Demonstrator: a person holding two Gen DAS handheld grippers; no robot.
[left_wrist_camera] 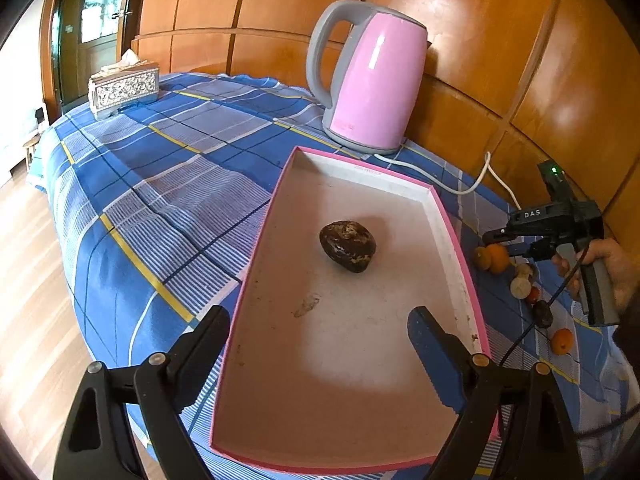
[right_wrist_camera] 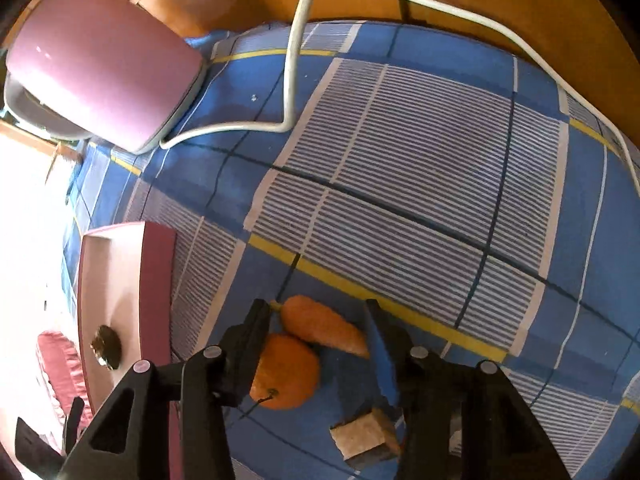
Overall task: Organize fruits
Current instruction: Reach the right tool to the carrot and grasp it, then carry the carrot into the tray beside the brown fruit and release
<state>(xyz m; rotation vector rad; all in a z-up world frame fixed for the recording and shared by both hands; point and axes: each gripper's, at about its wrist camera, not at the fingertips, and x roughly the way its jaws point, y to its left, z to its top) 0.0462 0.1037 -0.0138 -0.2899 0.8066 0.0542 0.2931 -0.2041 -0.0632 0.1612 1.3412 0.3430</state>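
Observation:
A pink-rimmed box tray [left_wrist_camera: 360, 364] lies on the blue checked cloth, with one dark mottled fruit [left_wrist_camera: 347, 246] inside. My left gripper [left_wrist_camera: 318, 316] hangs open over the tray's near end, nothing between its fingers. Right of the tray, a hand holds my right gripper [left_wrist_camera: 500, 246] over two orange fruits [left_wrist_camera: 498, 258]. In the right wrist view that gripper [right_wrist_camera: 316, 312] points down, open, straddling a round orange [right_wrist_camera: 288, 372] and an elongated orange fruit [right_wrist_camera: 320, 328]. Its left finger [right_wrist_camera: 248, 344] is against the round one; a gap shows before the blue pad [right_wrist_camera: 380, 356].
More fruit lies in a row near the right hand: a beige cut piece [left_wrist_camera: 520, 286], a small red one [left_wrist_camera: 533, 295], a dark one [left_wrist_camera: 543, 314], another orange [left_wrist_camera: 562, 341]. A pink kettle [left_wrist_camera: 372, 76] with a white cable [left_wrist_camera: 452, 186] stands behind the tray. A tissue box [left_wrist_camera: 124, 90] sits far left.

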